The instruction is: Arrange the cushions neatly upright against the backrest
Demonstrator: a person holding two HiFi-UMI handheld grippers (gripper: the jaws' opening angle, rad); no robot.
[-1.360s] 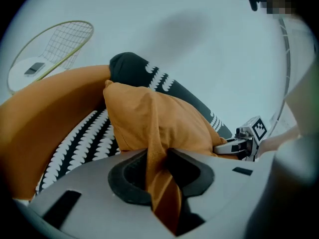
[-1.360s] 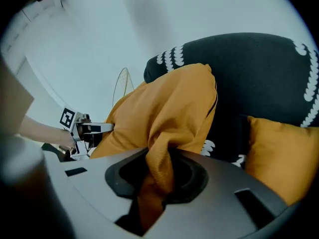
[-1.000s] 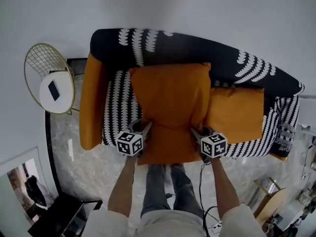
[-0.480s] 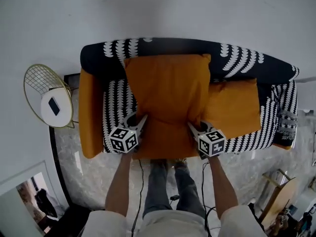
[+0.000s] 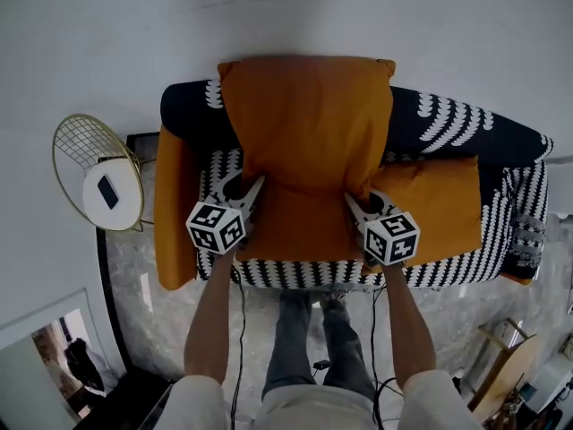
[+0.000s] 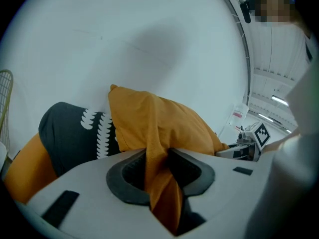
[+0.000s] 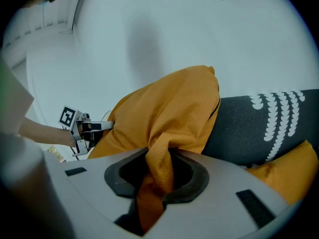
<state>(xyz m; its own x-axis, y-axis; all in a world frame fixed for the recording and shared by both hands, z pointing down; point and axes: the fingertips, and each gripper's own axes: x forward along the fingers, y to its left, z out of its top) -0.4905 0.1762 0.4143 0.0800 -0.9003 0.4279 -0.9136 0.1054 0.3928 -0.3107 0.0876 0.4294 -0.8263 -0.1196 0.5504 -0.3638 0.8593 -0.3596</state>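
A large orange cushion point(image 5: 309, 141) is held up over the black-and-white patterned sofa point(image 5: 466, 119), its top edge above the backrest. My left gripper point(image 5: 246, 191) is shut on the cushion's lower left edge; in the left gripper view the orange fabric point(image 6: 158, 168) is pinched between the jaws. My right gripper point(image 5: 358, 206) is shut on the lower right edge, with the fabric point(image 7: 157, 173) bunched between its jaws. A second, smaller orange cushion point(image 5: 443, 206) lies flat on the seat to the right.
An orange armrest point(image 5: 172, 213) ends the sofa on the left. Beside it stands a gold wire side table point(image 5: 94, 173) with a phone point(image 5: 108, 191) on its white top. The person's legs point(image 5: 304, 348) stand on the marble floor before the sofa.
Both grippers have lifted the large cushion up and toward the backrest; its top edge now rises above the backrest instead of lying over the seat. The grips look unchanged.
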